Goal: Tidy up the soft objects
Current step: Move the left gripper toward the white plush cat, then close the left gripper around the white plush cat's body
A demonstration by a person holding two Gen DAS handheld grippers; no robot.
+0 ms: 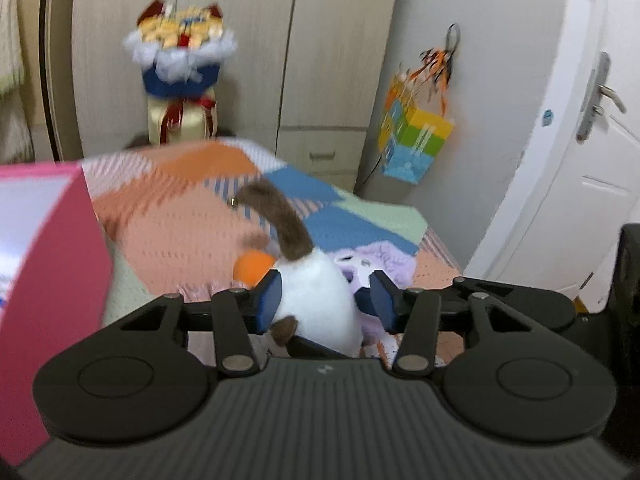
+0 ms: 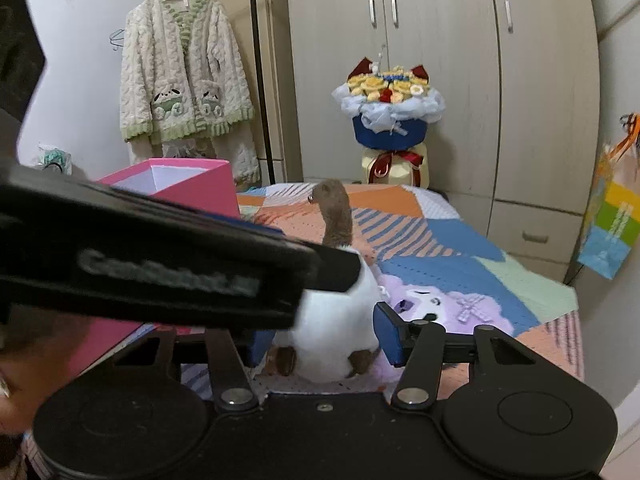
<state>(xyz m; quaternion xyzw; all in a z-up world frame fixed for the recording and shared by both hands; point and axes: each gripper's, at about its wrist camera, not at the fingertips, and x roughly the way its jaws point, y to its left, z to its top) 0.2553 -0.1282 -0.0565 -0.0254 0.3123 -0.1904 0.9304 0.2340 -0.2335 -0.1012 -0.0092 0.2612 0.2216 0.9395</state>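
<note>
left gripper [image 1: 324, 304]: black linkages, 2 blue pads, silver pivots | right gripper [image 2: 324, 338]: same

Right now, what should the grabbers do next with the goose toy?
Probably close the left hand-held gripper on the goose plush: its white body sits between the open blue pads, and the pink box stands open just to the left.

Both my feeds show soft, even indoor light with no harsh shadows or glare. The left wrist view is smeared by motion blur, worst on the pink box [image 1: 48, 280] and bedspread [image 1: 180, 216]. Fisheye distortion bends the wardrobe [image 2: 440, 60] edges, and the near black bar [image 2: 160, 268] sits out of focus.
</note>
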